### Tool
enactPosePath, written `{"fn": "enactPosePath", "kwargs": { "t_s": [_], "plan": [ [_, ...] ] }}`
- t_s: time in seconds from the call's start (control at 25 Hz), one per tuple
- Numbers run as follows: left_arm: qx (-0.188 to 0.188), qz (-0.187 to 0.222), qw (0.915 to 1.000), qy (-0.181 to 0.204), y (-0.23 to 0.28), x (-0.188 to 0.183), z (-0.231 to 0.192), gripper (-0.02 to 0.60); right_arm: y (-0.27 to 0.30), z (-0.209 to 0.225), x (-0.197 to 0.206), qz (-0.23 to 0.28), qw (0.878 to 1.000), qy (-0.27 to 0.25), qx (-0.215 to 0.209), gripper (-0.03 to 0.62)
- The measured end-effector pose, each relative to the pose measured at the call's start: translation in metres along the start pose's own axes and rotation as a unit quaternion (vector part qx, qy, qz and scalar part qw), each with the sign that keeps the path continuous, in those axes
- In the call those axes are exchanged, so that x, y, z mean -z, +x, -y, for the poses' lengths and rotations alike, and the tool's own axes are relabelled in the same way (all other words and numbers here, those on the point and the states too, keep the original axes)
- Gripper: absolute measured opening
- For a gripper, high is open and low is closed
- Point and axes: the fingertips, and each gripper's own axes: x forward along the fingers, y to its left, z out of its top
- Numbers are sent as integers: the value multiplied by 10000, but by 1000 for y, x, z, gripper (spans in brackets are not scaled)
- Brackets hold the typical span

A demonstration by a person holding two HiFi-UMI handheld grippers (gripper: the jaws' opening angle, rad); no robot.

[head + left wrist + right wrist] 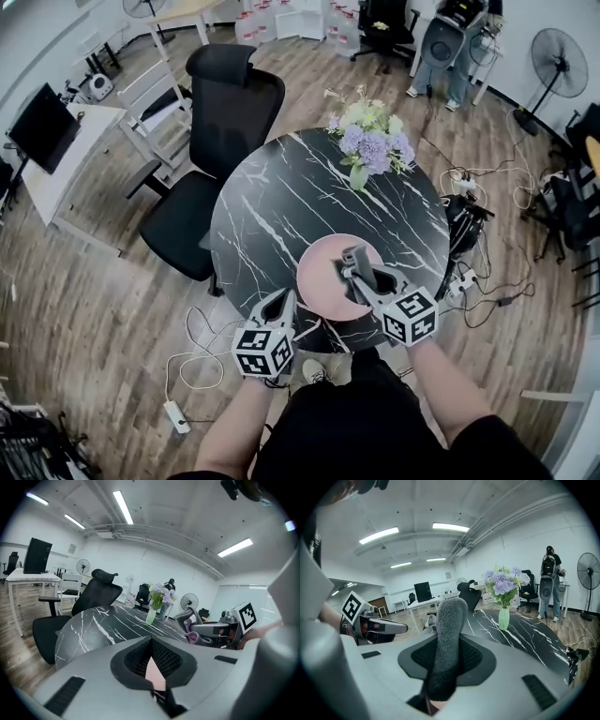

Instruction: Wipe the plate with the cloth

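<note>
Two grippers at plate [322, 277]: left gripper [281, 300] nipped its rim, right gripper [354, 261] clamped grey cloth [446, 639], covering plate's right part. The flower vase [362, 167] stood well apart across table [272, 202].

Light: bright, even, indoor. We log ceiling strip lights [123, 507] as source, seen in both gripper views. Shadows: soft, faint. Glare: pale sheen on dark counter [272, 202]. Distortion: heavy fisheye bend, black vignette at corners of all views. Focus: we find cloth [445, 653] near lens soft, background fairly sharp.
</note>
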Motion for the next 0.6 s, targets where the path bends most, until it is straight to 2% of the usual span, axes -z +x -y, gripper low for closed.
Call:
{"fn": "enactPosePath", "kwargs": {
  "t_s": [0.24,0.6],
  "plan": [
    [336,5,9994,126,-19,9,25,18,-32,-25,9,106,9999,-37,121,109],
    [347,-172,9992,111,-39,38,50,18,-60,-40,29,-19,9998,-175,-17,109]
  ]
}}
